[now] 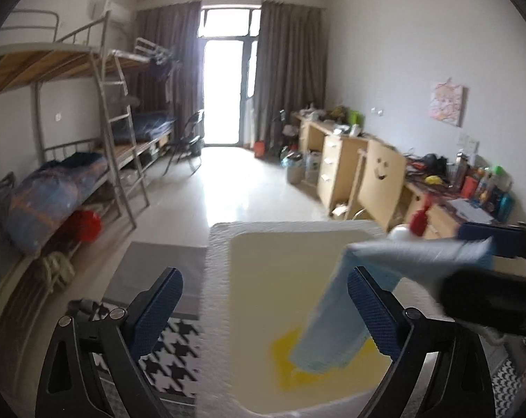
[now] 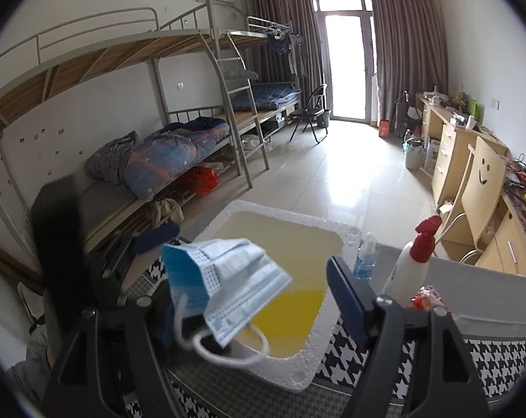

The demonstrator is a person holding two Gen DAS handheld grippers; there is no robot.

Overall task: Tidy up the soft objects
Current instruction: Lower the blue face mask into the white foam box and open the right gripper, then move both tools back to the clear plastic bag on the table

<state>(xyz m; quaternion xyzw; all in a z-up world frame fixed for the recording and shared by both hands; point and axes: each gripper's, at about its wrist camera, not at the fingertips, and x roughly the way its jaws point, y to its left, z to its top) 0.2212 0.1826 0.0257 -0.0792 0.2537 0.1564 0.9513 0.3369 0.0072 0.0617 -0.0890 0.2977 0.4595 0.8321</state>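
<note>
A light blue face mask (image 2: 224, 285) hangs over a white foam box (image 2: 297, 358) with a yellow sheet (image 2: 287, 317) in its bottom. In the right wrist view the mask clings to my right gripper's left finger while the jaws stand wide apart around it, so my right gripper (image 2: 263, 296) is open. In the left wrist view the mask (image 1: 343, 313) hangs blurred from the right gripper's blue finger (image 1: 489, 240) over the box (image 1: 217, 278) and the yellow sheet (image 1: 283, 362). My left gripper (image 1: 263, 313) is open and empty above the box.
A white spray bottle with a red nozzle (image 2: 412, 264) and a small blue bottle (image 2: 365, 261) stand right of the box on a grey surface. A houndstooth cloth (image 2: 489, 358) covers the table. Bunk beds (image 2: 158, 139) stand left, desks (image 2: 471, 160) right.
</note>
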